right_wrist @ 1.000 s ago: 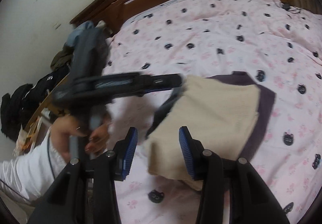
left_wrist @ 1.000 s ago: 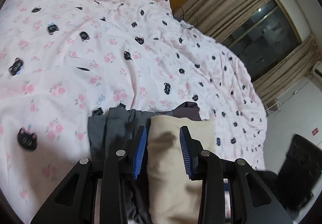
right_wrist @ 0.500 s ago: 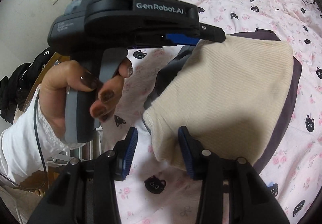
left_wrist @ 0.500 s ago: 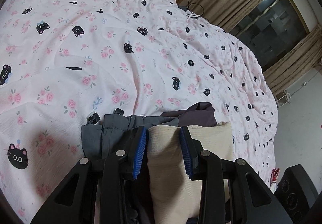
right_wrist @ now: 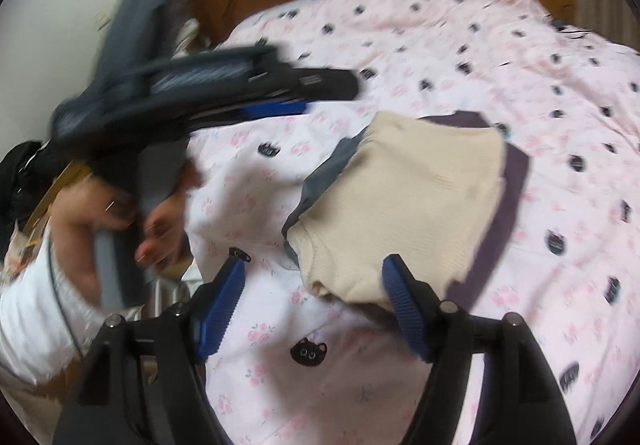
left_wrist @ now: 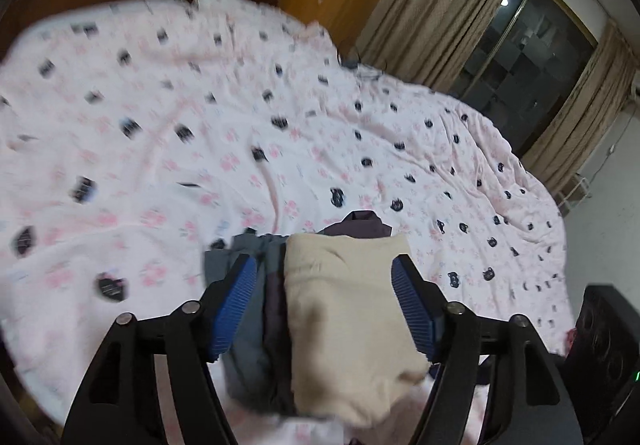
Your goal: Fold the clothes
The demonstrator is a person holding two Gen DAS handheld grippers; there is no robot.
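Left gripper [left_wrist: 324, 277]: jaws stand wide apart, having just been opening; the folded cream garment [left_wrist: 348, 325] lies between the blue pads, neither pad pressing it. Right gripper [right_wrist: 314, 285]: jaws likewise apart, just opened; the cream garment's near corner sits by the right pad, unclamped. The cream garment tops a stack, with a grey garment [left_wrist: 244, 329] at its 9 o'clock and a dark purple garment [left_wrist: 364, 223] at 12 o'clock, all on the pink cat-print bedspread [left_wrist: 160, 149]. Writing: the left gripper's body lettering is blurred and unreadable now; half a second ago it read "GenRobot.AI". Against the earlier frames, both pairs of pads have released the cream garment.
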